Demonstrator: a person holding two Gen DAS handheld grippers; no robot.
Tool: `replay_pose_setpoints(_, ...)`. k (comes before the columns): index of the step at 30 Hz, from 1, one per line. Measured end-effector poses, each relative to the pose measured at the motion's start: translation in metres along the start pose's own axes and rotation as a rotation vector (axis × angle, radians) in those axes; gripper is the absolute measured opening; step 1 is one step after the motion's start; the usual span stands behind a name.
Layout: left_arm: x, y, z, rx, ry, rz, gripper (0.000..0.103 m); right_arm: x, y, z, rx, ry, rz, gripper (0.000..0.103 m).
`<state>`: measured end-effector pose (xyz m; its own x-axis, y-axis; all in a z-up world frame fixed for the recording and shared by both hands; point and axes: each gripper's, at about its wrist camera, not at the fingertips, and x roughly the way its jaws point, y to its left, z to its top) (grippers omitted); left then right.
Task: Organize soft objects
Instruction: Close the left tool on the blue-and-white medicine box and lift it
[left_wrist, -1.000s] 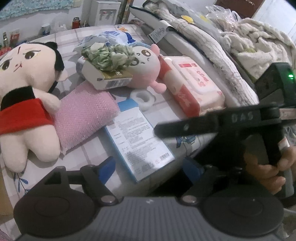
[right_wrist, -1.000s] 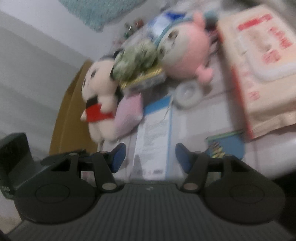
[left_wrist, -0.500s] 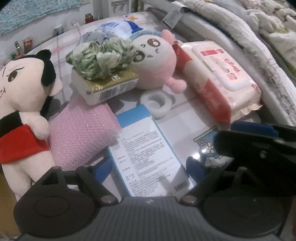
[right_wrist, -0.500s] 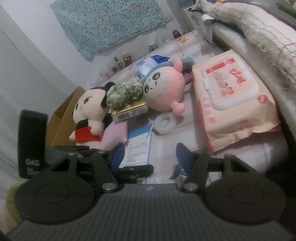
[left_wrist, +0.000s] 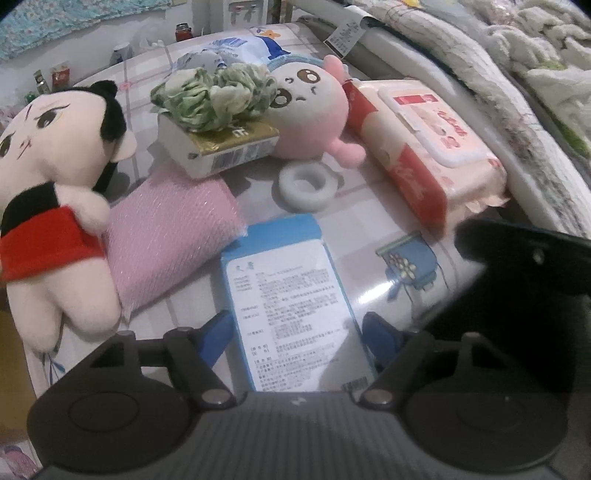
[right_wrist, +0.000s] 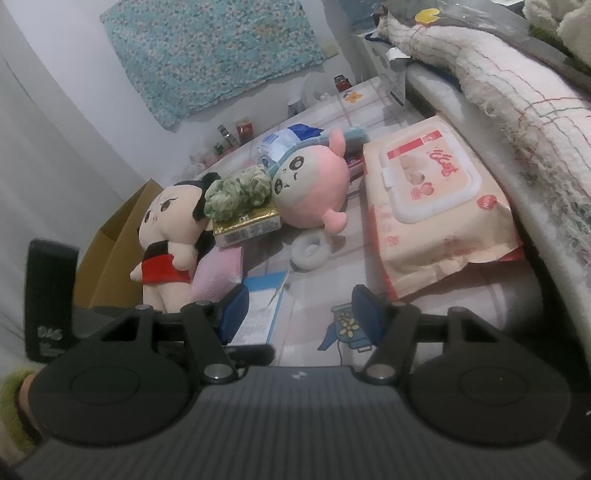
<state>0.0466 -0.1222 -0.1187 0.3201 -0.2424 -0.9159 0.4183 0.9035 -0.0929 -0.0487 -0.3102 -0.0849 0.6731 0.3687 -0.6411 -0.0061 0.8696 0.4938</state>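
A flat blue and white box (left_wrist: 291, 295) lies on the patterned tablecloth (left_wrist: 369, 229). My left gripper (left_wrist: 299, 338) points down over its near end. Its jaws are closing, the blue fingertips (left_wrist: 218, 334) flanking the box's edges without clearly pressing them. Soft things lie beyond: a doll in a red dress (left_wrist: 48, 206), a pink mesh sponge (left_wrist: 170, 229), a green ruffled scrunchie (left_wrist: 214, 92) on a white and gold pack (left_wrist: 221, 147), and a round pink plush (left_wrist: 306, 114). My right gripper (right_wrist: 301, 314) hovers open and empty over the table's near right.
A white ring (left_wrist: 306, 184) and a wet wipes pack (left_wrist: 424, 147) lie right of the box. A blue and white bag (left_wrist: 236, 48) sits behind the plush. Bedding (right_wrist: 517, 92) is piled along the right. An open cardboard box (right_wrist: 122, 236) stands beyond the table's left edge.
My left gripper moved forward and tipped down over the blue and white box, and its jaws narrowed around it. My right gripper rose and steadied, its opening unchanged.
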Motion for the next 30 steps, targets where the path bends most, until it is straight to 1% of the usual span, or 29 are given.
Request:
replay_pose_setpoints(1, -0.003, 0.002, -0.003, -0.003, -0.004, -0.011, 0.040, -0.001, 0.000, 0.000, 0.002, 0.000, 0.000, 0.062)
replay_pose_setpoints(2, -0.007, 0.004, -0.007, -0.007, -0.008, -0.018, 0.035, -0.001, 0.001, -0.001, 0.002, -0.001, -0.001, 0.062)
replay_pose_setpoints(3, -0.011, 0.006, -0.010, -0.011, -0.021, -0.016, 0.032, -0.002, 0.002, -0.001, 0.001, -0.003, -0.001, 0.062)
replay_pose_setpoints(4, -0.014, 0.010, -0.010, -0.017, -0.030, -0.024, 0.033, -0.002, 0.003, -0.001, -0.001, -0.005, 0.000, 0.062)
replay_pose_setpoints(5, -0.016, 0.014, -0.011, -0.031, -0.025, -0.032, 0.039, -0.002, 0.003, -0.002, -0.002, -0.005, 0.001, 0.062)
replay_pose_setpoints(6, -0.016, 0.019, -0.012, -0.050, -0.026, -0.030, 0.042, -0.001, 0.004, -0.002, -0.001, -0.002, 0.002, 0.062)
replay_pose_setpoints(7, -0.015, 0.022, -0.013, -0.061, -0.029, -0.025, 0.048, 0.000, 0.004, -0.002, 0.000, 0.003, 0.001, 0.062)
replay_pose_setpoints(10, -0.014, 0.024, -0.014, -0.064, -0.041, -0.027, 0.060, 0.003, 0.006, -0.003, 0.011, 0.017, -0.004, 0.062)
replay_pose_setpoints(13, -0.014, 0.022, -0.017, -0.062, -0.046, -0.041, 0.061, 0.001, 0.008, -0.004, 0.001, 0.008, -0.017, 0.062)
replay_pose_setpoints(16, -0.019, 0.023, -0.024, -0.046, -0.059, -0.058, 0.064, 0.004, 0.004, -0.008, 0.037, 0.030, -0.004, 0.062)
replay_pose_setpoints(18, -0.024, 0.023, -0.027, -0.031, -0.080, -0.077, 0.065, 0.011, -0.004, -0.012, 0.097, 0.068, 0.026, 0.062)
replay_pose_setpoints(21, -0.029, 0.015, -0.032, 0.029, -0.099, -0.095, 0.065, 0.022, -0.014, -0.021, 0.190, 0.126, 0.077, 0.062)
replay_pose_setpoints(25, -0.024, -0.002, -0.035, 0.117, -0.092, -0.073, 0.065, 0.043, -0.023, -0.032, 0.318, 0.200, 0.163, 0.062)
replay_pose_setpoints(30, -0.016, -0.010, -0.035, 0.148, -0.064, -0.061, 0.065, 0.069, -0.021, -0.042, 0.399, 0.294, 0.191, 0.062)
